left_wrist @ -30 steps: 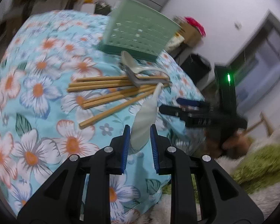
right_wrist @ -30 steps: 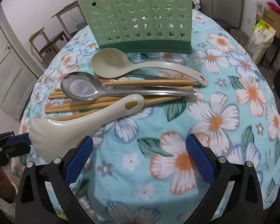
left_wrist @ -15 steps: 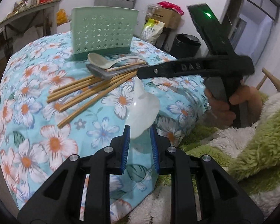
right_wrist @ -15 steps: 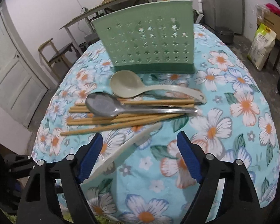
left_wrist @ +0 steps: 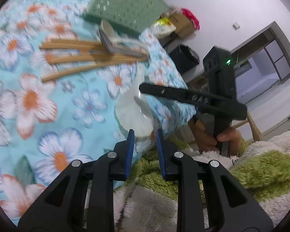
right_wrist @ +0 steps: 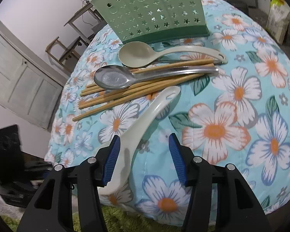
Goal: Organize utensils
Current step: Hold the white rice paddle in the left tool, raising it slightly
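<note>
My left gripper (left_wrist: 144,142) is shut on the bowl end of a white rice paddle (left_wrist: 135,114) and holds it off the table's near edge. In the right wrist view the paddle (right_wrist: 145,119) runs up between the open fingers of my right gripper (right_wrist: 143,154), close to the left pad; contact is unclear. Behind it lie several wooden chopsticks (right_wrist: 137,92), a steel spoon (right_wrist: 114,78) and a beige ladle (right_wrist: 137,54). A green perforated utensil holder (right_wrist: 154,13) stands at the back, also blurred in the left wrist view (left_wrist: 123,7).
The round table has a blue floral cloth (right_wrist: 232,116). A green and white shaggy rug (left_wrist: 261,170) lies below its edge. A bin (left_wrist: 185,57), boxes and bags stand by the wall. A door (right_wrist: 15,77) and wooden chairs (right_wrist: 67,46) are at the left.
The right gripper moved in around the paddle's handle, jaws narrower than before. The left gripper swung with the paddle, and its view is blurred by motion.
</note>
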Demonstrator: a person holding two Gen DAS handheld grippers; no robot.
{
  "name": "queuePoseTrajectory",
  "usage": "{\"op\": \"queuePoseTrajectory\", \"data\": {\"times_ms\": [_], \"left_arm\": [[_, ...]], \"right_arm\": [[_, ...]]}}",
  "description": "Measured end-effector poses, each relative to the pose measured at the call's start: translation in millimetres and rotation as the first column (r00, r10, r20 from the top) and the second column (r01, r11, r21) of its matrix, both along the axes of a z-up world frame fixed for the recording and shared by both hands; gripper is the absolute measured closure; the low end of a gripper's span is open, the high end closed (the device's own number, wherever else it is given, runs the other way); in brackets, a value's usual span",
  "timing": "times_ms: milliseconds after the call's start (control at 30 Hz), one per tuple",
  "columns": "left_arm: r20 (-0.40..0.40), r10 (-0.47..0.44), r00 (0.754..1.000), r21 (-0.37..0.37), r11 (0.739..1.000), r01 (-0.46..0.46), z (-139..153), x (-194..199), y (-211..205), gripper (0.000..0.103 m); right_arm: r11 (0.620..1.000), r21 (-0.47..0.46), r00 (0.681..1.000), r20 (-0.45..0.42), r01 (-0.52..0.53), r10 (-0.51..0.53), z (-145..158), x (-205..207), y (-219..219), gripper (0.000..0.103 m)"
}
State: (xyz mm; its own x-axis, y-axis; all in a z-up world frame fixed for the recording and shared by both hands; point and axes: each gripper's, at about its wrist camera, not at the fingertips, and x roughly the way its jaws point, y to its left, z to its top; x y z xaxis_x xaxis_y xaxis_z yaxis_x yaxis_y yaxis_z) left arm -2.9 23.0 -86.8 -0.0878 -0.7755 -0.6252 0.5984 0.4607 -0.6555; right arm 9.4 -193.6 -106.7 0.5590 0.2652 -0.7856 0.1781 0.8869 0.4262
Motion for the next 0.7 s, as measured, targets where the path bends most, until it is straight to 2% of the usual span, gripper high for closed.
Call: {"op": "queuePoseTrajectory", "data": {"times_ms": [100,167,333,533,700], "left_arm": [[-0.063,-0.028,0.998,0.044,0.999,0.031,-16,-3,-12,0.08],[-0.093,-0.033,0.995,0.042,0.998,0.037,-22,-2,-19,0.08],[-0.067,0.014,0.998,-0.002,1.0,-0.015,-13,4,-21,0.08],[-0.067,0.115,0.991,-0.07,0.99,-0.119,-1,26,-9,0.081],[-0.072,0.182,0.981,-0.05,0.981,-0.185,-4,41,1,0.081]], "right_arm": [[0.999,0.035,1.0,-0.004,-0.002,0.002,-1,-3,-2,0.059],[0.999,0.034,1.0,-0.009,-0.012,0.013,-2,-4,0,0.065],[0.997,0.04,0.997,-0.004,-0.072,0.072,1,-2,11,0.08],[0.99,0.08,0.993,-0.005,-0.115,0.116,0,9,25,0.083],[0.987,0.114,0.993,0.007,-0.115,0.115,0,15,25,0.083]]}}
